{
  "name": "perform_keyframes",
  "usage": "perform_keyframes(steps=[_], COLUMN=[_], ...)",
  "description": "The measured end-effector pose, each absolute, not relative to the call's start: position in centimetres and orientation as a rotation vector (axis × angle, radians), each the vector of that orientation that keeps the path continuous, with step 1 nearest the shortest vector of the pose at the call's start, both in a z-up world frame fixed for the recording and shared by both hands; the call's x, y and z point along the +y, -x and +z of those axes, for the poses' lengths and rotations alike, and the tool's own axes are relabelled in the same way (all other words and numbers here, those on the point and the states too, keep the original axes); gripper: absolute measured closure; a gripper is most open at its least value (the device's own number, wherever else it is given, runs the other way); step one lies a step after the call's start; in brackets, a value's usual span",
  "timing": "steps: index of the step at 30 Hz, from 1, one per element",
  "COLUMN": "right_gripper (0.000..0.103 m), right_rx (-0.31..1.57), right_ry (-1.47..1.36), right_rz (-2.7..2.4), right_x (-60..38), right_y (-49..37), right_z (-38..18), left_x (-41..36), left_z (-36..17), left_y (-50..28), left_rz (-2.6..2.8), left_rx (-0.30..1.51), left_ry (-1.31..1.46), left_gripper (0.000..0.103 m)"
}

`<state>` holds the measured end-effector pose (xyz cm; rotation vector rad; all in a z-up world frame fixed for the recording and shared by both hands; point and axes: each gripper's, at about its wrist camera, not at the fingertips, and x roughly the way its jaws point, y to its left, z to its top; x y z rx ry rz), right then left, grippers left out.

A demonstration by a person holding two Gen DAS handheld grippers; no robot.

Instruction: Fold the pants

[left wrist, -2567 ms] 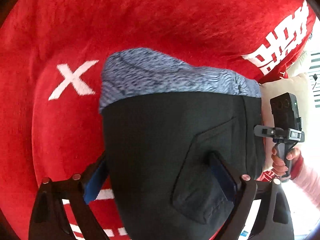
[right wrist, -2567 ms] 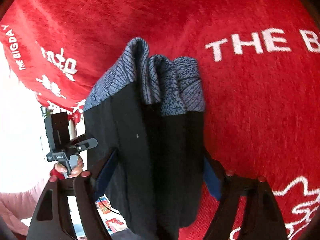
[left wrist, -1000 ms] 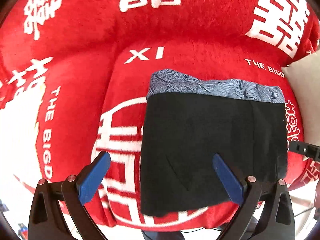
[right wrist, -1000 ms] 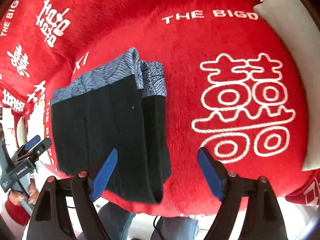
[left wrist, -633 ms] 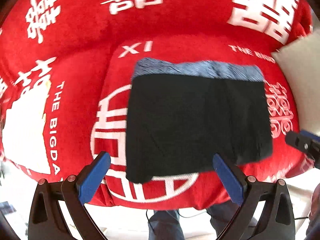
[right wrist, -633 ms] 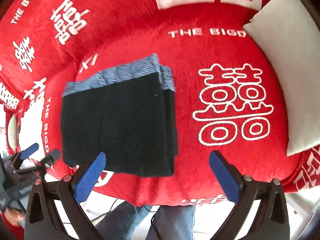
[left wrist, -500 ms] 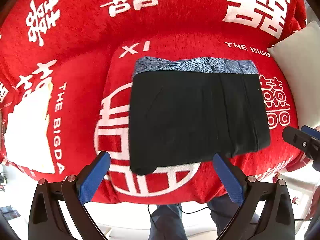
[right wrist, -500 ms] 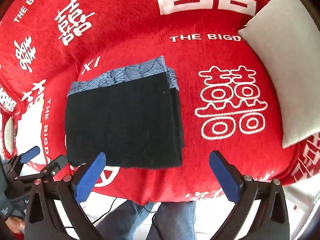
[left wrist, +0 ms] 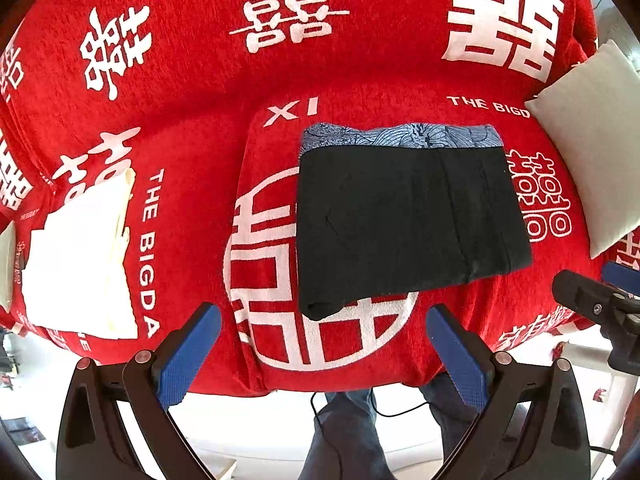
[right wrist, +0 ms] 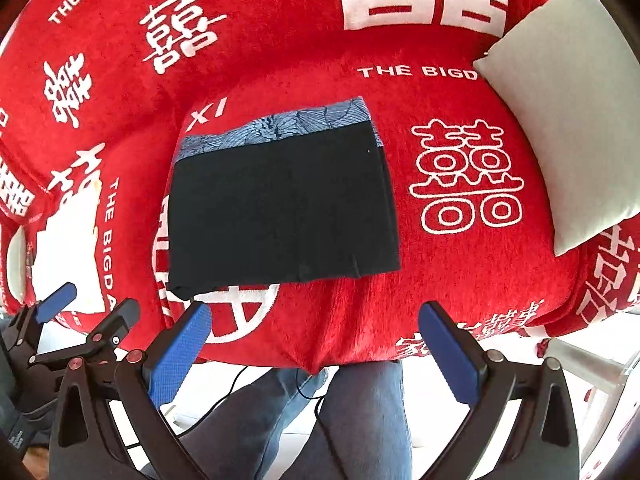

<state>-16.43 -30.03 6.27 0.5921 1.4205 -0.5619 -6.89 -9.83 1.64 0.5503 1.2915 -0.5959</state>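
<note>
Pants [left wrist: 404,216] lie folded flat on red blanket [left wrist: 200,80], job prob done; left tongs [left wrist: 324,352] & right tongs [right wrist: 316,348] both released, empty, clear above.

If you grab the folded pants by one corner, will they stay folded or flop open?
The pants would probably flop open: they are soft cloth, and layered edges show along one side. They look light, lying flat on the red blanket with no dent visible. The plush blanket would likely grip them, so a push may bunch them.
</note>
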Motion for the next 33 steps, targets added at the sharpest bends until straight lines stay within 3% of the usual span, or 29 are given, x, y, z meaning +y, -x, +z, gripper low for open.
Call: perform_keyframes(steps=[33], right_gripper=[0.0], right_rx=[1.439], right_ry=[-0.481], right_rz=[-0.585], right_x=[-28.4], right_y=[16.2], right_z=[8.5], left_x=[-8.6], left_z=[4.6], left_y=[8.2], left_rz=[-0.606], left_rx=[1.248], left_ry=[-0.527], left_gripper=[0.0])
